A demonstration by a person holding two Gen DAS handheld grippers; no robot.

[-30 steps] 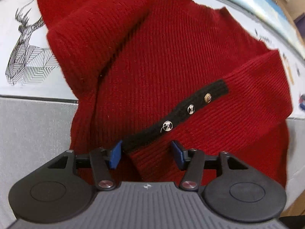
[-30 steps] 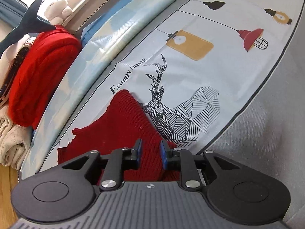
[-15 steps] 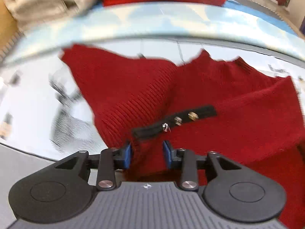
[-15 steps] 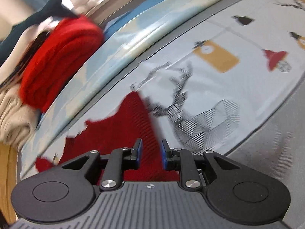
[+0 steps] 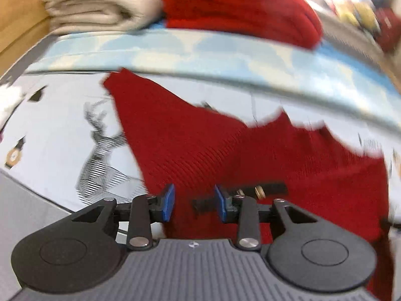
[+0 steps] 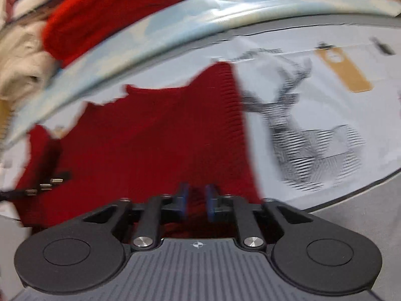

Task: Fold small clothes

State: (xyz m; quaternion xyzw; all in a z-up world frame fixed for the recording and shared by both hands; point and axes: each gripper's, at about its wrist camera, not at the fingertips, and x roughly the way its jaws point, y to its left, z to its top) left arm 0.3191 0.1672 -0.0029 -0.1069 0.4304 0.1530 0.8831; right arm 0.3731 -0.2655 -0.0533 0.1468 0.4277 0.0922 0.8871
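On the white printed mat [image 5: 62, 115], with its line-drawn deer [image 5: 105, 150] blurred, a red knit sweater [image 5: 200, 150] is lying spread across the middle and right of the left wrist view. Behind the mat, a folded cream garment [image 5: 100, 7] and a folded red one [image 5: 238, 7] are sitting side by side on a pale blue strip [image 5: 225, 52]. The left gripper [image 5: 193, 203] is hovering over the sweater's near edge with its jaws partly apart, and red knit is showing in the gap; whether the blue pads [image 5: 168, 202] are gripping it cannot be told. Just right of them, a black band [image 5: 273, 188] with metal buttons [image 5: 260, 192] is crossing the knit.

From the right wrist camera, the sweater [image 6: 150, 138] is filling the left and centre, with the deer [image 6: 313, 138] to its right. The right gripper [image 6: 197, 202] is holding its jaws at a narrow gap with red fabric between them; a firm pinch cannot be confirmed through the blur.
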